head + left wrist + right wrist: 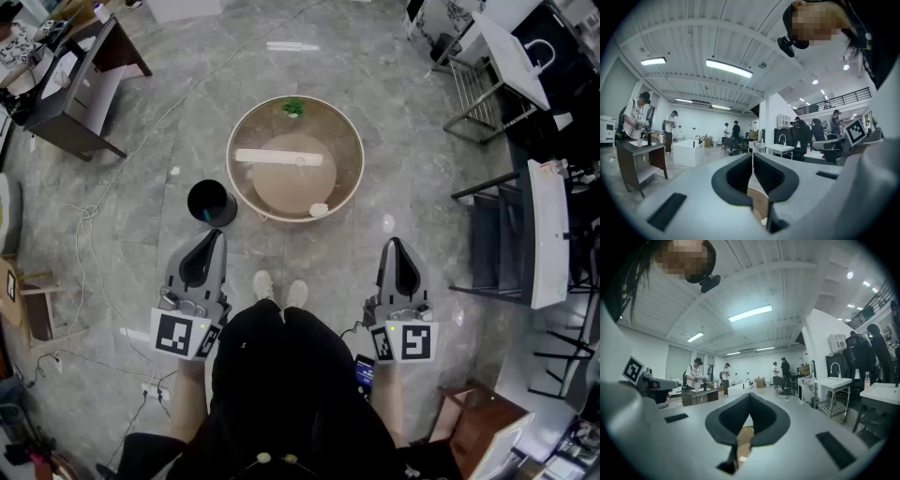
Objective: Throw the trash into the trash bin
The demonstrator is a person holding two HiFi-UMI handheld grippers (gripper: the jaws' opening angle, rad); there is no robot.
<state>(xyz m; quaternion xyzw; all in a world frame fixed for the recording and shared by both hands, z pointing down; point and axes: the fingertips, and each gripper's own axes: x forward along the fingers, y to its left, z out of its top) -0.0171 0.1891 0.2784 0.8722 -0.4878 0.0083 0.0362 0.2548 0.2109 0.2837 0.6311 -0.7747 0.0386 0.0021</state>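
Trash-wise, a small crumpled white scrap (319,209) sits on the round wooden table (355,183) ahead, nearer the right tongs (394,246); the round black bin (212,202) is just past the left tongs (214,234). Both pairs are pressed together, empty, so I'd spread the right first.

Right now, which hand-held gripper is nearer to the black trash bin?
Left. Left hand-held gripper: just short of the black trash bin. Right hand-held gripper: far to its right.
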